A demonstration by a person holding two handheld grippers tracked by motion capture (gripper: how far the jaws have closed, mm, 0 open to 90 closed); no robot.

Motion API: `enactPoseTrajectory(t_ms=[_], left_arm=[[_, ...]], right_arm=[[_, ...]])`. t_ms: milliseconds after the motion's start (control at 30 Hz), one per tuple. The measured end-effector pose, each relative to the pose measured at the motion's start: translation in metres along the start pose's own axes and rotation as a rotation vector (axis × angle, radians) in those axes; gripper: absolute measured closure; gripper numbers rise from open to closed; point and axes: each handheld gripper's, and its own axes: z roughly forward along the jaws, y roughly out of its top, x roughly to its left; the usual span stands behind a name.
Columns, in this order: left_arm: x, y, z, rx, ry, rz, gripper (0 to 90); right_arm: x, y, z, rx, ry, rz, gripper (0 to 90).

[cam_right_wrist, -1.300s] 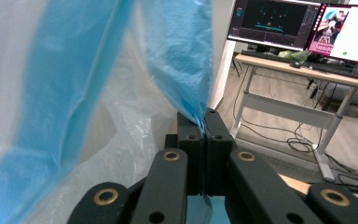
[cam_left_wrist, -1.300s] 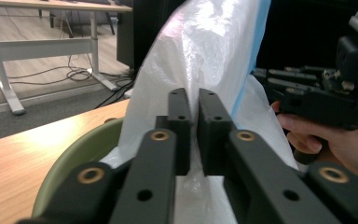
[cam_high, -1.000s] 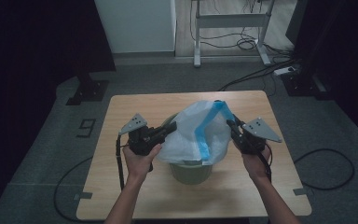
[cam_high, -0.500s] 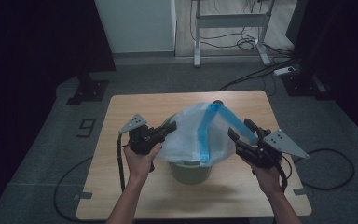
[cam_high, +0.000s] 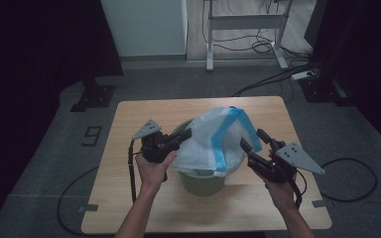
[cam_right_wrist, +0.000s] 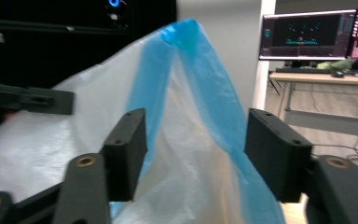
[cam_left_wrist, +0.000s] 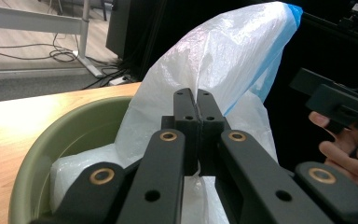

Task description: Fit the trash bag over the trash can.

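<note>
On my wooden counter, left gripper jaws pinch the crinkled white, blue-edged plastic bag; right gripper jaws spread, just closing slightly.

The left gripper sits at the left side of the white bag, its jaws pressed together on a fold of the film, the left hand wrapped around its body. The right gripper hangs just off the bag's right side, jaws parted after just closing a little, nothing pinched, the right hand low behind it.
</note>
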Motion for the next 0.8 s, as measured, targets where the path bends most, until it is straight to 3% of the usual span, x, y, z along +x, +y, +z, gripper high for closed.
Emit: enactPoseTrajectory(t_ms=[133,367,600,800], left_arm=[[-0.001,0.000,-0.001,-0.002,-0.005,-0.002,89.6],[0.000,0.001,-0.005,-0.005,-0.030,-0.001,89.4],[0.002,0.001,-0.011,-0.017,-0.089,0.005,89.1],[0.002,0.001,-0.013,-0.013,-0.112,0.011,88.9]], right_arm=[[0.008,-0.001,0.001,0.013,0.054,-0.023,47.7],[0.011,-0.006,0.028,0.070,0.090,-0.029,52.2],[0.012,-0.010,0.043,0.094,0.086,-0.039,54.1],[0.010,-0.008,0.048,0.085,0.065,-0.046,57.6]])
